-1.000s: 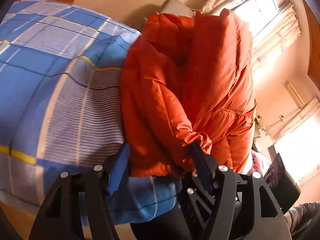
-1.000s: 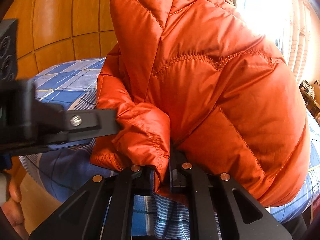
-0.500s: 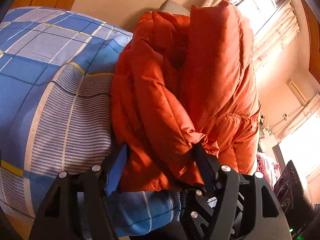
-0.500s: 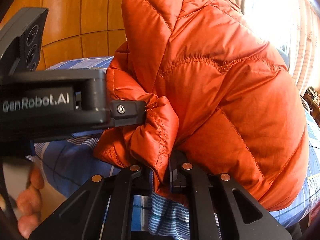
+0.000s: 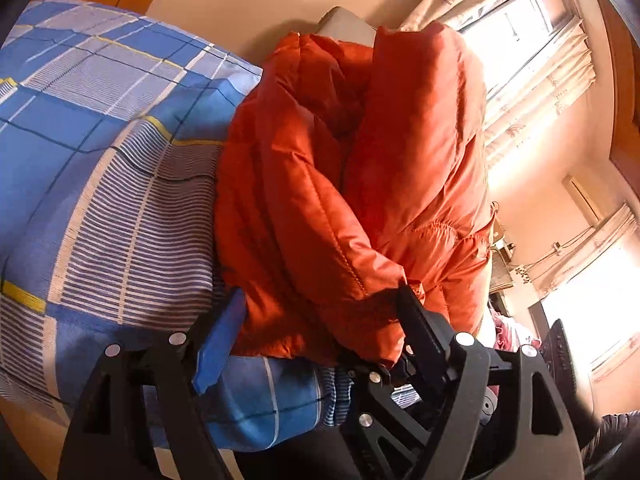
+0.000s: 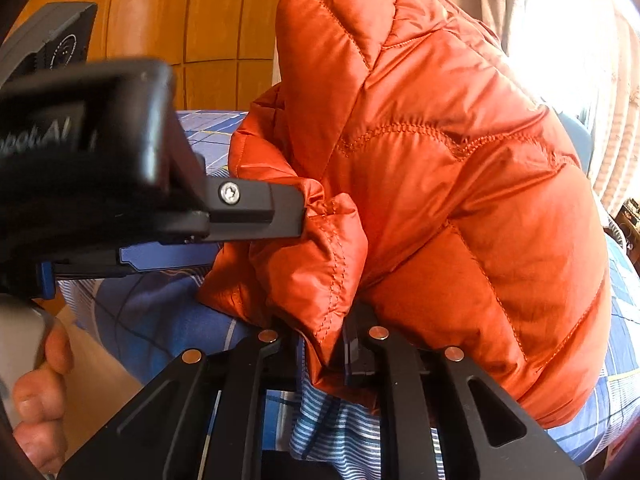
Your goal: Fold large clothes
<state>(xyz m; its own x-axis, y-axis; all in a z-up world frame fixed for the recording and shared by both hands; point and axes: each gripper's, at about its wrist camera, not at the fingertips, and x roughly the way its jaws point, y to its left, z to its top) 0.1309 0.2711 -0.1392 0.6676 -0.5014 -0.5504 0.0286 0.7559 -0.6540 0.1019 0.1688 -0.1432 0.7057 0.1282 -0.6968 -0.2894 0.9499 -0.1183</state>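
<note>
I am working in a home bedroom: a bed (image 5: 100, 184) with blue checked bedding fills the view, pale curtains (image 5: 532, 76) hang at a sunlit window (image 5: 516, 36), and wooden wall panels (image 6: 192, 32) stand behind.

Orange puffer jacket (image 6: 460, 200) on plaid bedding (image 6: 168, 320), cuff pinched in right gripper (image 6: 324, 344) fingers (image 6: 358, 354)
</note>
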